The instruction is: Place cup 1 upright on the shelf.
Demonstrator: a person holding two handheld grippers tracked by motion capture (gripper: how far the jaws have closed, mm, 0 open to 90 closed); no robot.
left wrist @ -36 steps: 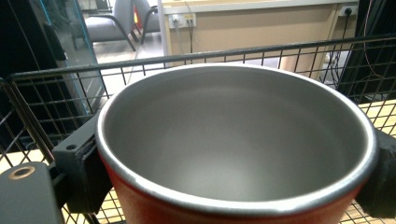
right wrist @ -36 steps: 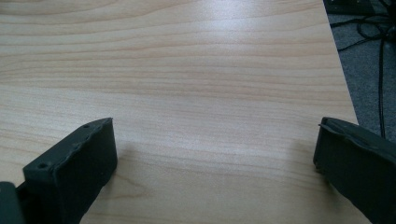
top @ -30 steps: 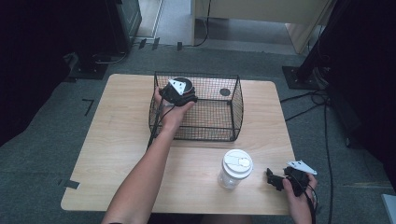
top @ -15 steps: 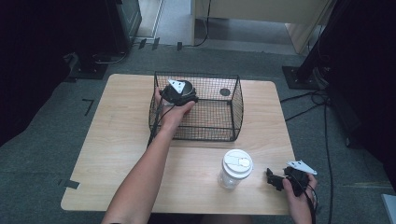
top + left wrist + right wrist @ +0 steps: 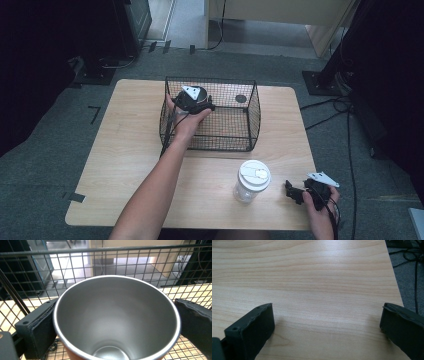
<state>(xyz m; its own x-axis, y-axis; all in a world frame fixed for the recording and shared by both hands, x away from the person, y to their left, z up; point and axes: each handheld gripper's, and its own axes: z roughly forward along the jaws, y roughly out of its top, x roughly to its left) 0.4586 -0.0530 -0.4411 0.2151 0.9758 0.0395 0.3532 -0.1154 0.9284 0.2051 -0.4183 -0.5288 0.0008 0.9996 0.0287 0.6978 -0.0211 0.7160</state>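
While the left gripper (image 5: pixel 115 322) clamps it inside the wire basket (image 5: pixel 252 117), one steel cup (image 5: pixel 116 317) shows a plain brushed interior and rolled rim. One lidded jar (image 5: pixel 252 181) stands on the table (image 5: pixel 125 150) beside the wide-open right gripper (image 5: pixel 327 322).

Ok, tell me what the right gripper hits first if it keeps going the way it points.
Probably nothing soon: the right gripper, jaws apart, faces bare table running to its far edge; depth beyond is unclear.
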